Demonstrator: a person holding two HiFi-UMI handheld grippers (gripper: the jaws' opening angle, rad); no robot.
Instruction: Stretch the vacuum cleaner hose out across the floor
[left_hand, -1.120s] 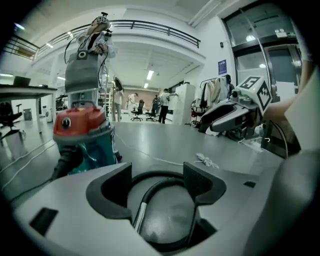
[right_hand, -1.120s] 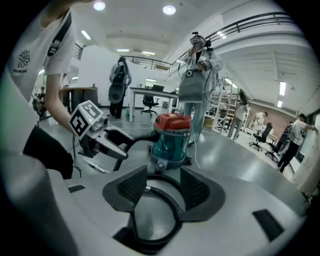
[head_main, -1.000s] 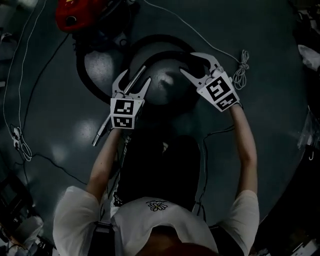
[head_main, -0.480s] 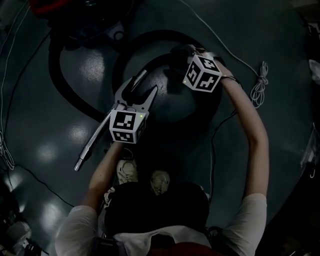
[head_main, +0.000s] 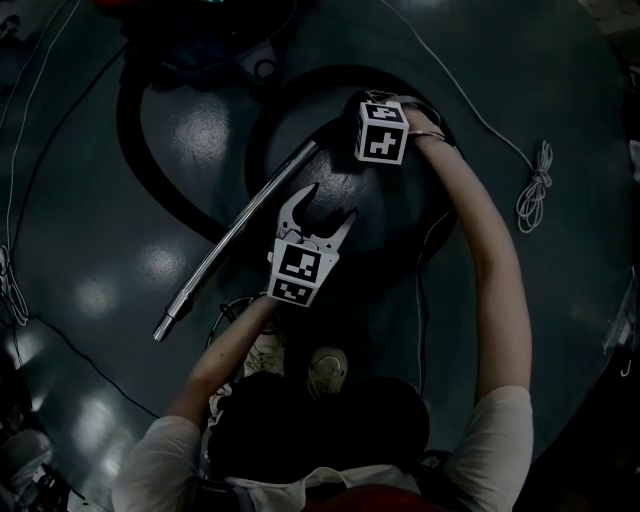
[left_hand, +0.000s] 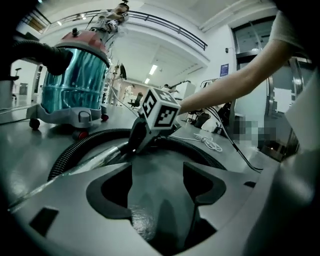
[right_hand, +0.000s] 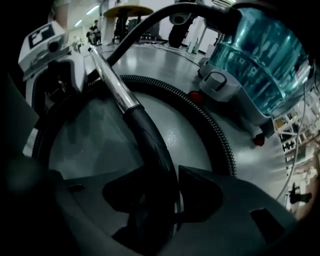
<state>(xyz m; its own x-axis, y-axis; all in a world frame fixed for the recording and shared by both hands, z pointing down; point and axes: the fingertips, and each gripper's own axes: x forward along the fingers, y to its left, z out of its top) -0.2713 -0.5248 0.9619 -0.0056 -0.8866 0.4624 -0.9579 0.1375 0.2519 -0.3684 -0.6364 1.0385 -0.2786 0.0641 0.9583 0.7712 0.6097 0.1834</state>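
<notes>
the hose (right_hand: 215, 131) lies coiled on the floor (head_main: 180, 130) in wide black loops. one end runs to the canister (right_hand: 260, 55), the other into the dark handle (right_hand: 150, 142) of the metal wand (head_main: 235, 235), which lies slantwise across the floor.

the right gripper (right_hand: 159, 187) has its jaws closed around that handle, just behind where the bright tube begins. the left gripper (head_main: 328, 200) hovers over the floor beside the wand, jaws wide apart with nothing between them.

the ribbed hose looks light and limp and would likely spring back toward its curl, so it needs drawing out steadily and laying down, not flicking. the wand is stiff and smooth, a slippery thing to pinch. the handle is the sounder hold, and the ribs farther along should give the free gripper purchase. the canister stands on wheels and may roll after a hard pull.
</notes>
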